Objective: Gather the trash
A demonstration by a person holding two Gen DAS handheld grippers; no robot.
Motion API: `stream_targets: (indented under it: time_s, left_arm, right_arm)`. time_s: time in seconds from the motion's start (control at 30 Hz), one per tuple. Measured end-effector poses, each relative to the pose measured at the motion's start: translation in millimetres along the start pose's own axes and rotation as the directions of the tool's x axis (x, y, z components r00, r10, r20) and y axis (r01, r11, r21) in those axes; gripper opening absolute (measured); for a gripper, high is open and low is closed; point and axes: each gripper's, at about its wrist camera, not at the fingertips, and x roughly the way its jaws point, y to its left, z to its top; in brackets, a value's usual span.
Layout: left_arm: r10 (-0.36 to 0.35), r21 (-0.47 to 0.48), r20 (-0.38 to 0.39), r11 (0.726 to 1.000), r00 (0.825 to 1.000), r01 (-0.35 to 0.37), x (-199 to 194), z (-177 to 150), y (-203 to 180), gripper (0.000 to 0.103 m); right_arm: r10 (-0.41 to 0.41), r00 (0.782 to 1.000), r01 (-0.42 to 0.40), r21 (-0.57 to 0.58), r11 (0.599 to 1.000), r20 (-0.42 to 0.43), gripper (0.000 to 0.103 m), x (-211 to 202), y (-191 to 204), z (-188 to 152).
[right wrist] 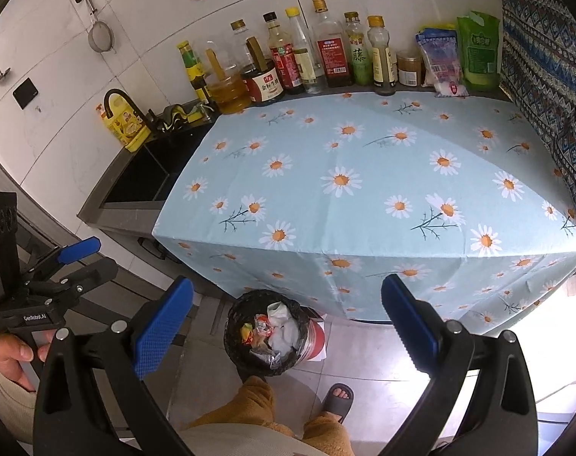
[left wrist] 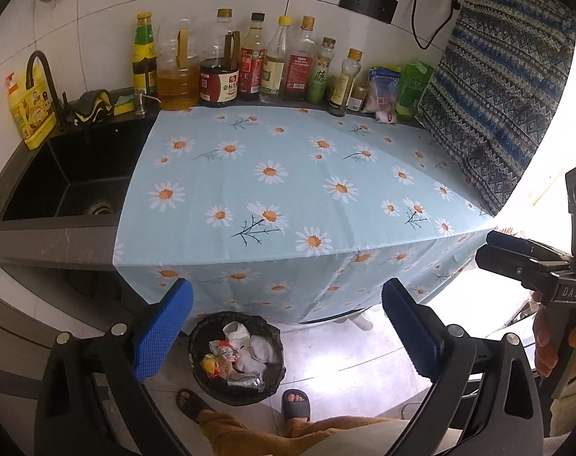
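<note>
A black-lined trash bin [left wrist: 197,364] stands on the floor in front of the counter, holding crumpled white tissues [left wrist: 255,349] and coloured wrappers [left wrist: 221,357]; it also shows in the right wrist view [right wrist: 236,357]. My left gripper [left wrist: 284,326] is open and empty, held above the bin in front of the counter edge. My right gripper [right wrist: 286,323] is open and empty, also above the bin. Each gripper shows in the other's view: the right one [left wrist: 493,245] and the left one [right wrist: 96,256]. The daisy tablecloth [left wrist: 288,174] has nothing lying on it.
A row of sauce and oil bottles [left wrist: 250,64] and bags [left wrist: 413,91] lines the back wall. A black sink [left wrist: 71,178] with a tap and a yellow soap bottle [left wrist: 29,110] lies left. A patterned cloth [left wrist: 508,106] hangs right. The person's feet [left wrist: 295,402] are by the bin.
</note>
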Motion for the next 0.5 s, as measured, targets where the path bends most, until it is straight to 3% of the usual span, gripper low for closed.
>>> stream_targets:
  time_s: [0.5]
  left_arm:
    - [0.005, -0.015, -0.013, 1.0, 1.0, -0.005, 4.7, -4.8, -0.9, 0.097]
  right_arm:
    - [0.002, 1.0, -0.001, -0.002, 1.0, 0.005, 0.098, -3.1, -0.8, 2.4]
